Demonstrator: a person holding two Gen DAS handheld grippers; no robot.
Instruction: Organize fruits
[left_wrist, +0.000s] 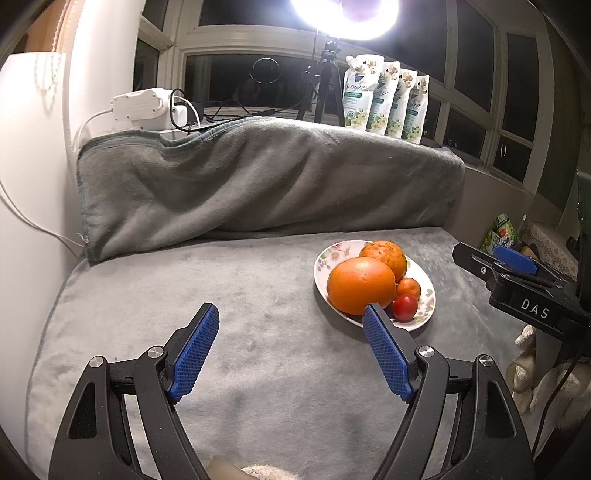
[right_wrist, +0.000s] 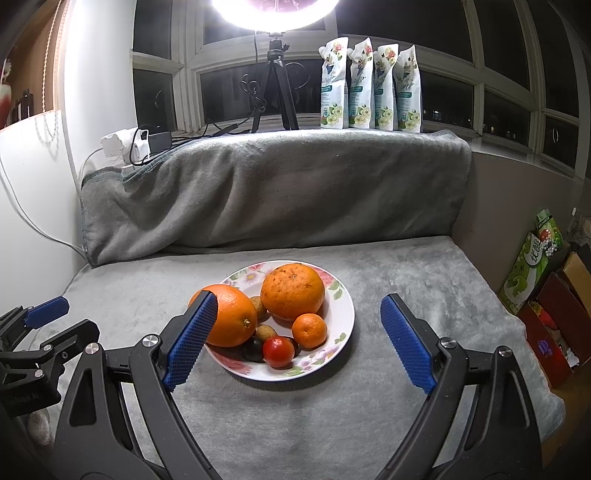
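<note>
Right now my right gripper (right_wrist: 299, 317) has its jaws wide open and holds nothing. My left gripper (left_wrist: 290, 326) is wide open too, with nothing in it.

Just past the right jaws sits a flowered plate (right_wrist: 341, 310) on the grey blanket (right_wrist: 332, 413). It lies mostly between the two blue pads, nearer the left one. On the plate I see a big smooth orange (right_wrist: 236, 319), partly hidden behind the left pad. Beside it, farther from the jaws, is a rough orange (right_wrist: 292, 291). A small mandarin (right_wrist: 309, 331) sits in front of that one. Closest to the jaws is a red cherry tomato (right_wrist: 278, 352), touching a dark round fruit (right_wrist: 252, 349). Two little brown fruits (right_wrist: 264, 331) peek out between the oranges.

From my left gripper, the plate is off to the right side, past the tip of the right pad. That pad covers a bit of the plate's rim. Only grey blanket lies between the left jaws.

Far beyond the jaws the blanket climbs over a raised ledge (right_wrist: 277, 192). Behind it stand four white pouches (right_wrist: 371, 88) in a row, a black tripod (right_wrist: 275, 88) with a bright ring light (right_wrist: 275, 11), and a white power strip (right_wrist: 122, 146) with cables. Some colourful boxes (right_wrist: 535, 266) sit off to the right of the right jaws.
</note>
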